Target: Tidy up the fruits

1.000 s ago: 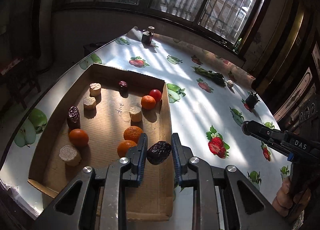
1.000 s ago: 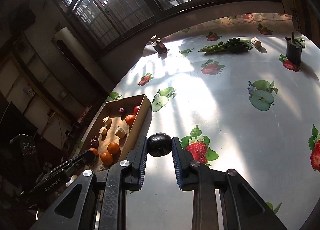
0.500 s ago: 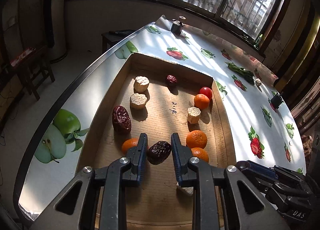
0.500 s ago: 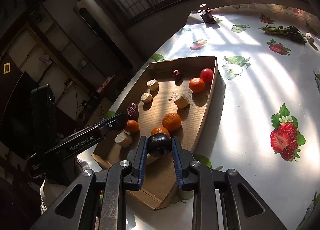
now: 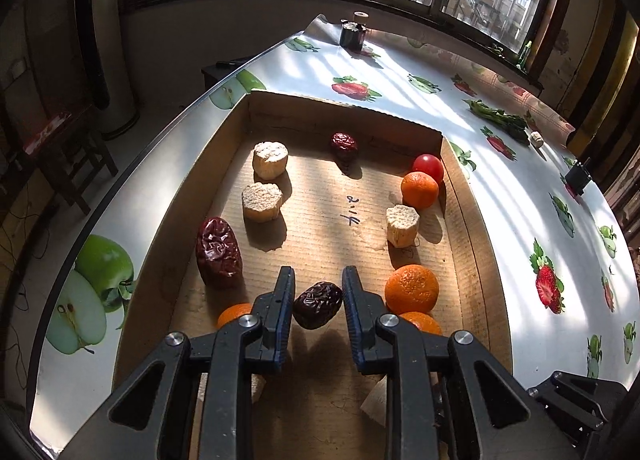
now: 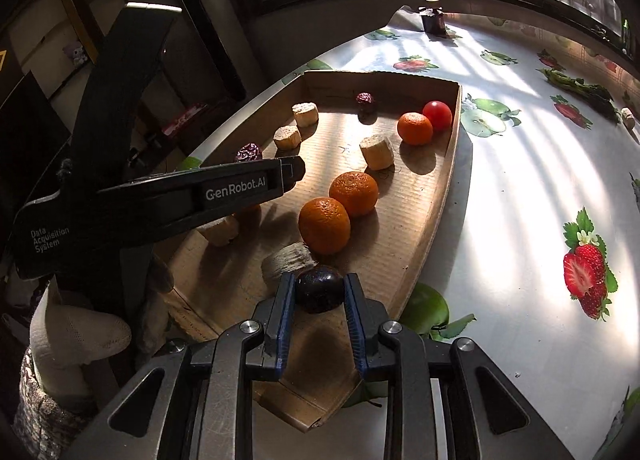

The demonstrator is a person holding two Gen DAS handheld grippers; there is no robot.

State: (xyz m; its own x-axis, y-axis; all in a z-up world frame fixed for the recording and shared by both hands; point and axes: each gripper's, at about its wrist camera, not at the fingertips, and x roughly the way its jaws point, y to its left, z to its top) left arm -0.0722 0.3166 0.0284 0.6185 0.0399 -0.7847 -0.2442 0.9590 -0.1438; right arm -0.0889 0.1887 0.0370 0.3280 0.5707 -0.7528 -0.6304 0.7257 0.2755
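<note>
Brown corrugated cardboard forms the shallow open tray [image 5: 460, 227] under both tools, on a glossy white tablecloth printed with apples and strawberries [image 5: 532, 195]. The left gripper [image 5: 318, 306] is clamped narrowly on a dark wrinkled dried date [image 5: 318, 304], its blue-lined fingers [image 5: 285, 300] pressing it from both sides just above the tray floor. Left of and just beyond this gripper lies a large reddish-brown wrinkled date [image 5: 219, 252]; partly hidden behind its left finger sits a small orange mandarin [image 5: 233, 314]. To its right rest two more mandarins [image 5: 412, 288], one close behind the other. Farther ahead are three pale cut cylinders [image 5: 262, 201], a small dark red date [image 5: 344, 143] by the far wall, and a mandarin beside a red cherry tomato [image 5: 428, 167] in the far right corner.

The right gripper [image 6: 319, 294] is closed on a round, glossy, dark purple fruit [image 6: 319, 294], held over the near end of the tray. Just ahead and slightly left of it lies a pale fibrous chunk [image 6: 287, 260]. In the right wrist view the left gripper reaches in from the left, held by a hand in a light knitted glove [image 6: 76, 334].
</note>
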